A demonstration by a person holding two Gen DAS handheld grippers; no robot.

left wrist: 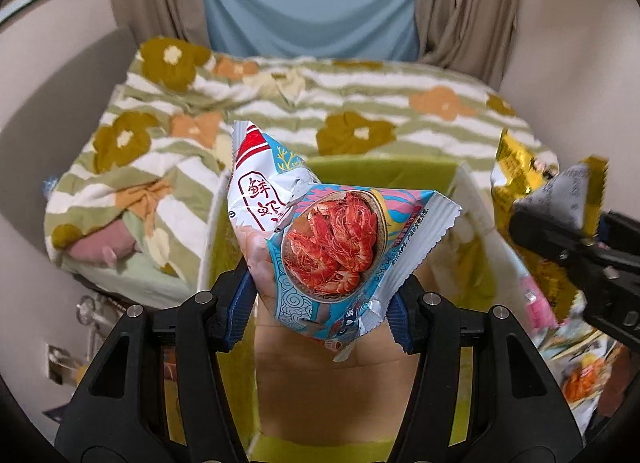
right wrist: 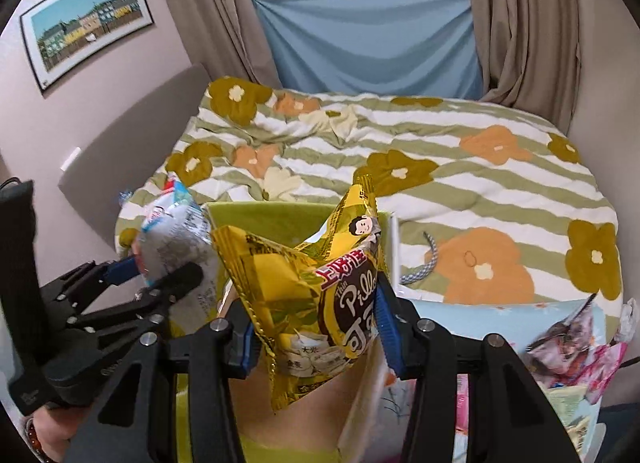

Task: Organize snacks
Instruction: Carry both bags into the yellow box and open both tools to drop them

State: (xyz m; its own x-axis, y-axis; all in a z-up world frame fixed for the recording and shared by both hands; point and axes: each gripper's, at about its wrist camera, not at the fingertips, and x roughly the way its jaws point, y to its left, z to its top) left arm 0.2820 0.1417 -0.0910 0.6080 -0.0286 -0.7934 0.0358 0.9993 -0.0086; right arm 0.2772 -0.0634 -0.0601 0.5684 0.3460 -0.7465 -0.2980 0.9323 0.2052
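My left gripper (left wrist: 320, 303) is shut on a blue shrimp snack bag (left wrist: 332, 239) and holds it above a lime-green box (left wrist: 380, 171) with a brown cardboard floor. My right gripper (right wrist: 316, 335) is shut on a yellow snack bag (right wrist: 320, 287), also above the green box (right wrist: 256, 215). The right gripper shows in the left wrist view (left wrist: 560, 243) at the right with the yellow bag (left wrist: 520, 171). The left gripper shows in the right wrist view (right wrist: 152, 271) at the left with the shrimp bag (right wrist: 176, 231).
A bed with a green-striped flower blanket (right wrist: 440, 167) lies behind the box. More snack packets (right wrist: 568, 347) lie at the right on a light blue surface. A white box wall (right wrist: 394, 247) stands by the green box. Curtains and a blue cloth are behind.
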